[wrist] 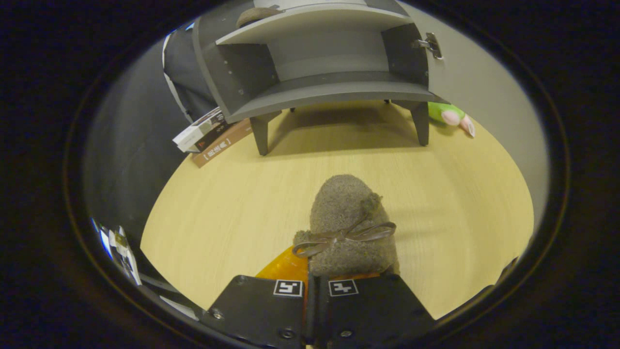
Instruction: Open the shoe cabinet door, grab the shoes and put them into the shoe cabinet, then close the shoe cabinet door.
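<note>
Claw (pixel 310 286) closed, its two fingers drawn almost together and gripping a brown fuzzy shoe (pixel 351 228) by the heel end. The shoe juts forward from between the fingers, toe pointing toward the cabinet, a brown ribbon bow (pixel 345 236) across its top. An orange sole edge (pixel 286 265) shows at the shoe's left side, just above the left finger.

Shoe is held above the pale wood floor (pixel 232 208), well short of the cabinet. Grey shoe cabinet (pixel 319 63) stands beyond on short legs, its door (pixel 477 82) swung open to the right, hinge (pixel 430 44) visible. Lower shelf bare. A second brown shoe (pixel 256 15) rests on the upper shelf.

Books (pixel 208 133) lie beside the cabinet's left leg. A green and pink plush toy (pixel 450 115) lies by the right leg.
</note>
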`<state>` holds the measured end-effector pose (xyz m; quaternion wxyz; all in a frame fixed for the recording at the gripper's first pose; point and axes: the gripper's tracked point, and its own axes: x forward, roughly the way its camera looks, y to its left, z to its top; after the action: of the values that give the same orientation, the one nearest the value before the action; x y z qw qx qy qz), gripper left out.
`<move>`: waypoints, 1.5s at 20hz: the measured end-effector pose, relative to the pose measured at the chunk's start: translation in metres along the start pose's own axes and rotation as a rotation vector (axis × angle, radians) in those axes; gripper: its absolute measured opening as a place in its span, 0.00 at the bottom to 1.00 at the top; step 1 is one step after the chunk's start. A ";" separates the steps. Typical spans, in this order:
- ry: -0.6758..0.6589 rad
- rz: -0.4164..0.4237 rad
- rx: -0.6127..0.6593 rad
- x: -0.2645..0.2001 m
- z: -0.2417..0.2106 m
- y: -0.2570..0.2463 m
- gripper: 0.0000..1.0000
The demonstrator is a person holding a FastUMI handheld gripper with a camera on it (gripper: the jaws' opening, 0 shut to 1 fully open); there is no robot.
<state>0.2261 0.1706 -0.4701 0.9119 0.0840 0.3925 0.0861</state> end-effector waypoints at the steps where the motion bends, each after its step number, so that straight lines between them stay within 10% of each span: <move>1: -0.019 0.004 -0.014 -0.008 0.009 0.004 0.06; 15: -0.432 0.005 -0.133 -0.173 0.231 0.067 0.06; 30: -0.597 -0.096 -0.120 -0.115 0.467 0.058 0.06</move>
<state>0.4839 0.1610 -0.0606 0.9932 0.0330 0.1051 0.0376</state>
